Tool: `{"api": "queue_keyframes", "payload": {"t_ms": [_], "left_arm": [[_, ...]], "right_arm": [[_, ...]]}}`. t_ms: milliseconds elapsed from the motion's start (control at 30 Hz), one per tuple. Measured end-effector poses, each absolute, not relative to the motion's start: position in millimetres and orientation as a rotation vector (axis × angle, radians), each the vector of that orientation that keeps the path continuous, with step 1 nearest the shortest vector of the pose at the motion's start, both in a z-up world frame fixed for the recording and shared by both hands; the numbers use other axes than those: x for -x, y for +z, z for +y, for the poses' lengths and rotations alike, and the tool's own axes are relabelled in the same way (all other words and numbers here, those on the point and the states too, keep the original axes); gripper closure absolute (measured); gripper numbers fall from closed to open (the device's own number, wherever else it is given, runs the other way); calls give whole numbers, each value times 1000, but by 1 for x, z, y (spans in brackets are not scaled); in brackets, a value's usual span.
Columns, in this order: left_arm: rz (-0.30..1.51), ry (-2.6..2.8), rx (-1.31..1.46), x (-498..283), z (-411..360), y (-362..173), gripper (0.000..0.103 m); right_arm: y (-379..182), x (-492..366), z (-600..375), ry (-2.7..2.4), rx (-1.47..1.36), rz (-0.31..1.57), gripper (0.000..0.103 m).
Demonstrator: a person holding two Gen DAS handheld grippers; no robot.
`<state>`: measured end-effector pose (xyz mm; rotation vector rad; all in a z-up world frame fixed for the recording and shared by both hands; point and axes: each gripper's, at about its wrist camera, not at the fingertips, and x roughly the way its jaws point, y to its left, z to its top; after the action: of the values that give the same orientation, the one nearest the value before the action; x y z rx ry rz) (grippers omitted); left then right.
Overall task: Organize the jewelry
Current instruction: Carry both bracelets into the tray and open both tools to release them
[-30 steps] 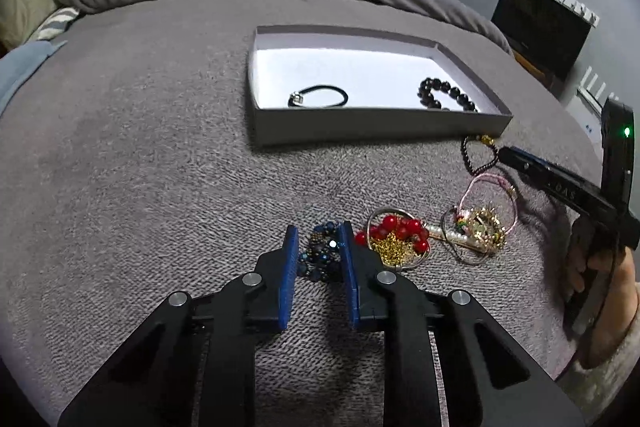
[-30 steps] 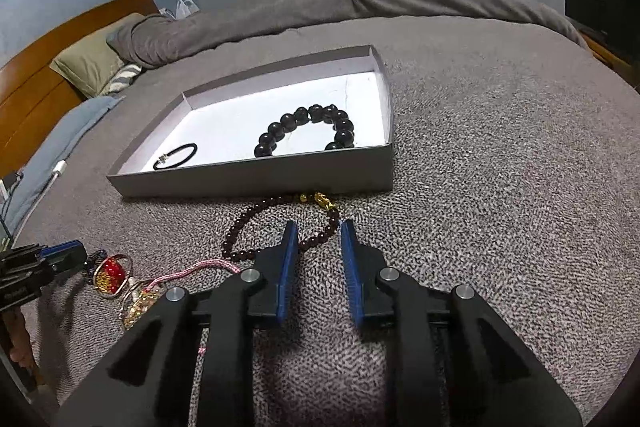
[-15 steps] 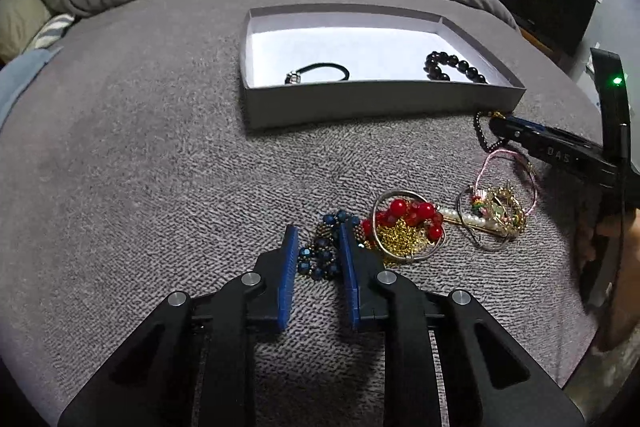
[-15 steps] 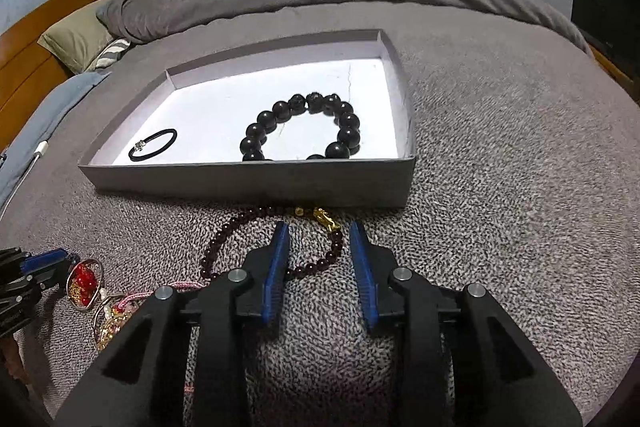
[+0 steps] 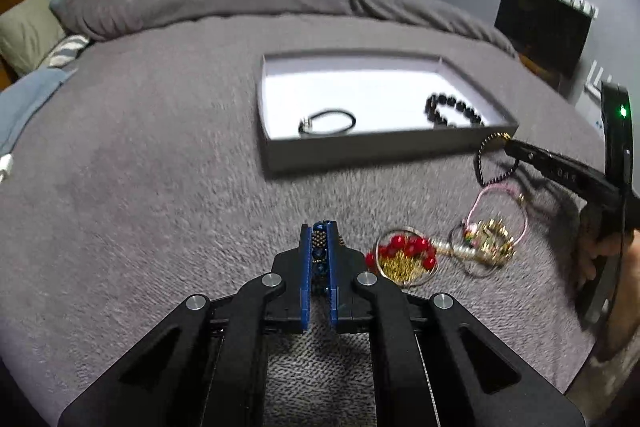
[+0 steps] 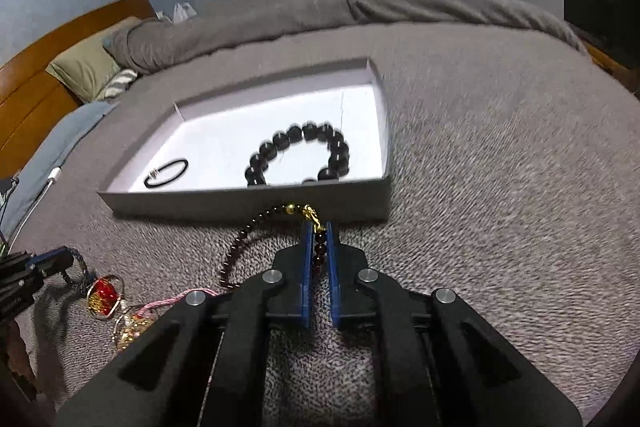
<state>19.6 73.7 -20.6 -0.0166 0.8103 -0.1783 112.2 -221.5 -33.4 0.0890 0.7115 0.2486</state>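
Step in hand, as I read it: both pickups made, transfer to the box comes next.

Bed (image 5: pixel 160 187): grey nubbly knit blanket, soft, so items sink in a little. Everything lies on it.

Box (image 5: pixel 360 151): shallow rectangular card tray, grey walls, white floor, far of the loose pile. Already inside: a black cord bracelet (image 5: pixel 328 121) with a small metal clasp on the left, and a black bead bracelet (image 6: pixel 298 157) of big glossy round beads on the right.

Left gripper (image 5: pixel 319 247): fingers clenched on the blue bead bracelet (image 5: pixel 319 251), dark blue faceted beads with small brassy spacers, bunched between the pads, near the centre of the bed.

Right gripper (image 6: pixel 319 247): fingers clenched on the dark red bead bracelet (image 6: pixel 248 239), a thin strand of tiny garnet-like beads with a gold clasp (image 6: pixel 306 213), right at the box's near wall. The loop trails left on the blanket.

Still loose on the blanket, between the two grippers: a wire hoop with red beads (image 5: pixel 404 255) and gold chain, and a pink cord bracelet (image 5: pixel 500 223) with gold charms, tangled close together.

Next move calls for lifting each strand clear over the near wall, then releasing onto bare white floor apart from the two pieces inside. Limp strands will swing; the red one's tail may snag the wall.
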Motion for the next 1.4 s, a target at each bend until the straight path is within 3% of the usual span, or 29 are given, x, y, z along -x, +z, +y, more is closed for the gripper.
{"api": "queue_keyframes", "payload": {"t_ms": [367, 733, 1133, 1400], "left_arm": [[644, -151, 53, -24, 79, 32, 95], [527, -112, 1, -82, 61, 73, 95], [591, -214, -18, -183, 32, 66, 95], [780, -134, 35, -234, 50, -8, 95]], "right_arm": [[22, -95, -240, 175, -84, 489, 96], [41, -136, -248, 135, -73, 449, 96], [52, -214, -216, 195, -57, 429, 96], [4, -256, -209, 180, -13, 633, 96]]}}
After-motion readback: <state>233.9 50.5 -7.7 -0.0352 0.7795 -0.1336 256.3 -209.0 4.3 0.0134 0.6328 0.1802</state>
